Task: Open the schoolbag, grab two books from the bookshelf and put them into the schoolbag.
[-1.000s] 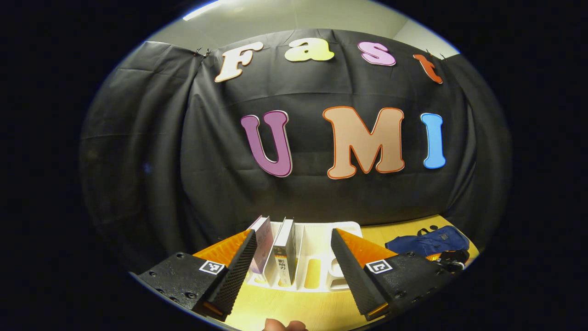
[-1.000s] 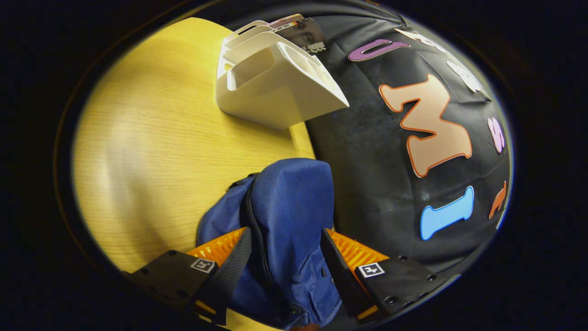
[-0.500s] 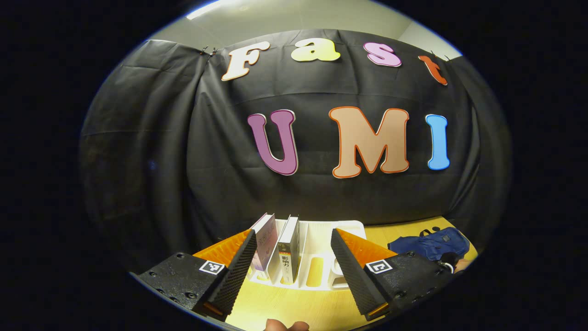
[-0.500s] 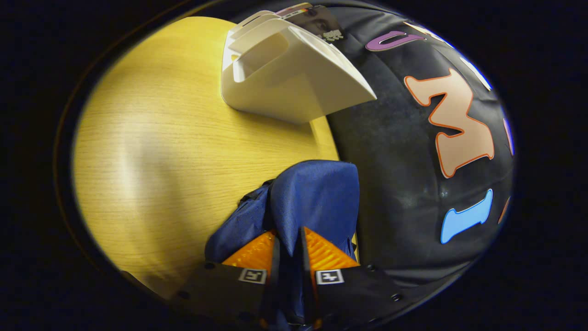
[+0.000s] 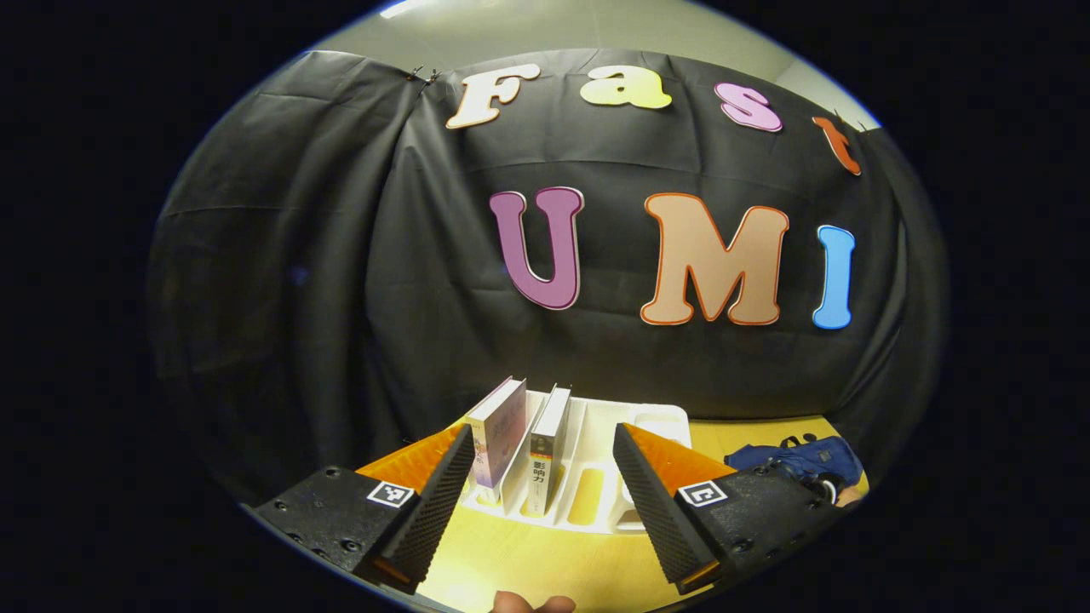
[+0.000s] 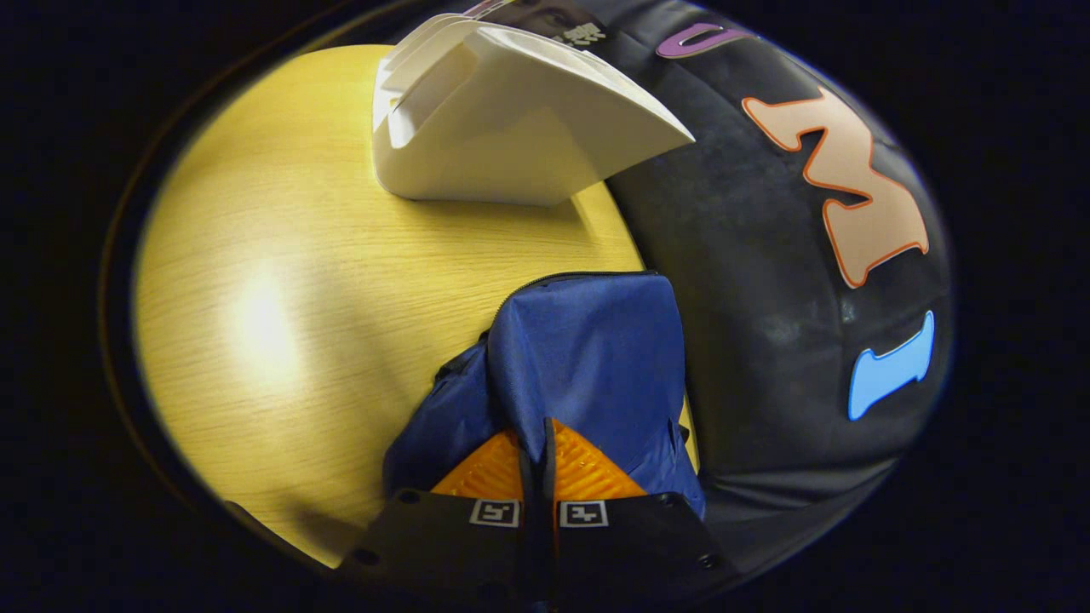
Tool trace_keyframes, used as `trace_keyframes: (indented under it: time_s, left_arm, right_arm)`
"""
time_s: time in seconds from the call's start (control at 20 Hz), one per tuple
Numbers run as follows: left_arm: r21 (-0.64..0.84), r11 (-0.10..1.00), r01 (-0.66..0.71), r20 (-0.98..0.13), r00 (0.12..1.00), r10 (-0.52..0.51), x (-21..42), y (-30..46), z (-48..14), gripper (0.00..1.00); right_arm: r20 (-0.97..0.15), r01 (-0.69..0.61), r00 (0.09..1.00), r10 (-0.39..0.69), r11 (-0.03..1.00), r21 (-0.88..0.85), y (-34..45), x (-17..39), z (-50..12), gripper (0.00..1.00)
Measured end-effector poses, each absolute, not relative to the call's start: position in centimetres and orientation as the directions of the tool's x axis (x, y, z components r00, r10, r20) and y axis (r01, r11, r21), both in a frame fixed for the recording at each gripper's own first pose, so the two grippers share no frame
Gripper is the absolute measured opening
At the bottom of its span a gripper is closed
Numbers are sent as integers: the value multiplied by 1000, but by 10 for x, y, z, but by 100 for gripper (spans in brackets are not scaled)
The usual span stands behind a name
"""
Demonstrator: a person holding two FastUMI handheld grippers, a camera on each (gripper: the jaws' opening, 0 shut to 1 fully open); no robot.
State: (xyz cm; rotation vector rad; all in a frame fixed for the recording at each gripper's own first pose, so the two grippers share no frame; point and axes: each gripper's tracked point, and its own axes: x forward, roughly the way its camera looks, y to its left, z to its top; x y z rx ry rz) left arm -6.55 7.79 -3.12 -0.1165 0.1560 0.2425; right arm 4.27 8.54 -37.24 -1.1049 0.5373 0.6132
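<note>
You are at the opening step, with both books yet to move. On the wooden table [image 6: 281,281], the soft blue schoolbag [image 6: 588,358] slumps against the booth wall, near the smooth white plastic bookshelf [image 6: 511,136]. Your right gripper [image 6: 538,443] is clenched on a fold of its fabric. Your left gripper [image 5: 541,477] hangs released before two upright books [image 5: 519,443]; next, I judge, find the zipper.

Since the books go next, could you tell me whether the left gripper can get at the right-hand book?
Probably yes: the left gripper is open, the book stands upright between its fingers, with an empty slot beside it.
</note>
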Motion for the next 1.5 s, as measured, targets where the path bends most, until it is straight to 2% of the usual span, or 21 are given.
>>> trace_keyframes:
  time_s: [0.2, 0.25, 0.3, 0.35, 0.4, 0.5, 0.55, 0.65, 0.7, 0.8, 1.0, 1.25, 1.35, 1.4, 1.5]
  left_arm:
    - [-98, 964, -248, -172, 958, 229, -61, 81, -34, 96]
    - [-99, 964, -247, -173, 958, 228, -60, 82, -35, 96]
    - [-100, 964, -246, -171, 959, 226, -59, 83, -35, 97]
    - [-100, 965, -242, -171, 960, 223, -58, 82, -36, 97]
    - [-100, 966, -237, -172, 961, 217, -54, 82, -36, 96]
    - [-110, 969, -220, -187, 962, 198, -49, 80, -42, 96]
    - [-118, 969, -218, -190, 963, 193, -47, 78, -43, 97]
    - [-124, 970, -211, -195, 963, 185, -43, 75, -45, 97]
    - [-122, 971, -205, -197, 964, 179, -40, 76, -47, 97]
    - [-116, 974, -194, -201, 965, 168, -36, 75, -49, 97]
    - [-114, 977, -180, -208, 966, 154, -27, 75, -49, 96]
    - [-117, 979, -165, -225, 965, 136, -15, 74, -54, 96]
    - [-105, 983, -153, -238, 963, 125, -9, 74, -59, 97]
    - [-95, 985, -146, -239, 963, 120, -5, 74, -59, 96]
    - [-64, 990, -127, -251, 962, 108, 7, 72, -61, 97]
  right_arm:
    - [-703, -718, 671, 236, 443, -537, 81, 41, -350, 0]
    - [-702, -718, 665, 255, 479, -506, 80, 42, -343, 8]
    - [-701, -711, 660, 269, 524, -469, 78, 43, -335, 0]
    - [-694, -699, 662, 281, 567, -437, 77, 46, -325, 8]
    - [-683, -685, 667, 298, 607, -403, 75, 50, -316, 0]
    - [-631, -630, 702, 331, 701, -333, 65, 62, -287, 4]
    - [-617, -602, 712, 336, 745, -289, 60, 64, -280, 0]
    - [-586, -534, 735, 342, 824, -189, 50, 69, -266, 8]
    - [-568, -494, 750, 339, 858, -141, 44, 73, -257, 4]
    - [-529, -421, 780, 335, 906, -47, 30, 78, -239, 4]
    - [-485, -297, 815, 318, 947, 122, 2, 81, -222, 4]
    - [-451, -156, 854, 260, 955, 254, -26, 85, -210, 4]
    - [-449, -127, 859, 246, 952, 279, -30, 82, -209, 7]
    - [-449, -123, 860, 243, 952, 281, -30, 82, -208, 3]
    - [-447, -116, 864, 232, 955, 273, -30, 83, -205, 3]
